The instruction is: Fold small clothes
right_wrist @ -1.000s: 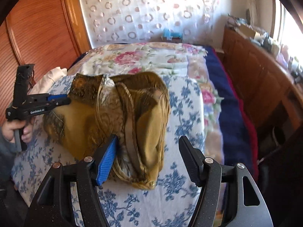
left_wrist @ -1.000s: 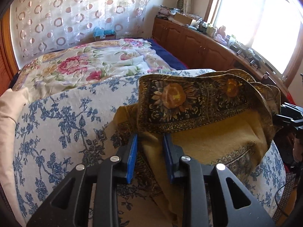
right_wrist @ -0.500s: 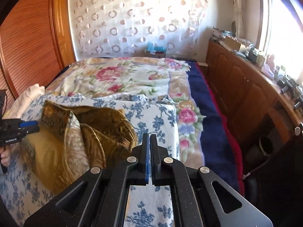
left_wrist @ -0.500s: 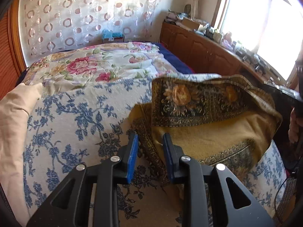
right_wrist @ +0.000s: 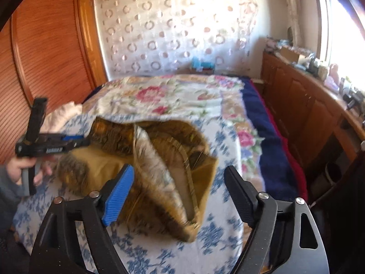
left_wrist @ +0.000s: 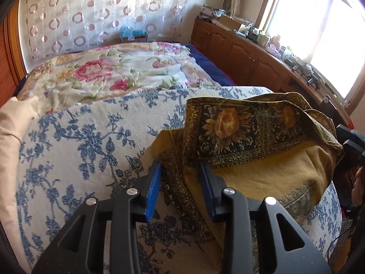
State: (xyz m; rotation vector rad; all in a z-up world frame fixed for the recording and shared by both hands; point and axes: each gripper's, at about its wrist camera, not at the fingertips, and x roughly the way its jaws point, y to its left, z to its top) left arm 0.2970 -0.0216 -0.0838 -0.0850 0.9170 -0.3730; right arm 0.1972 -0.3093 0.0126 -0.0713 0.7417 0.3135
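Left gripper: jaws partly apart and opening, patterned edge of the mustard garment between the blue pads, not visibly pressed. Right gripper: jaws wide and opening, straddling the near corner of the garment, pads clear of the cloth.

Garment lies in a loose heap on the blue-floral cover at the near end of the bed, 1 dark sunflower-print border folded over the plain mustard side. Right wrist view is blurred. It shows a hand gripping the left gripper's handle at the garment's far left edge.

Beyond: pink-floral quilt, wooden cabinets along the window side.
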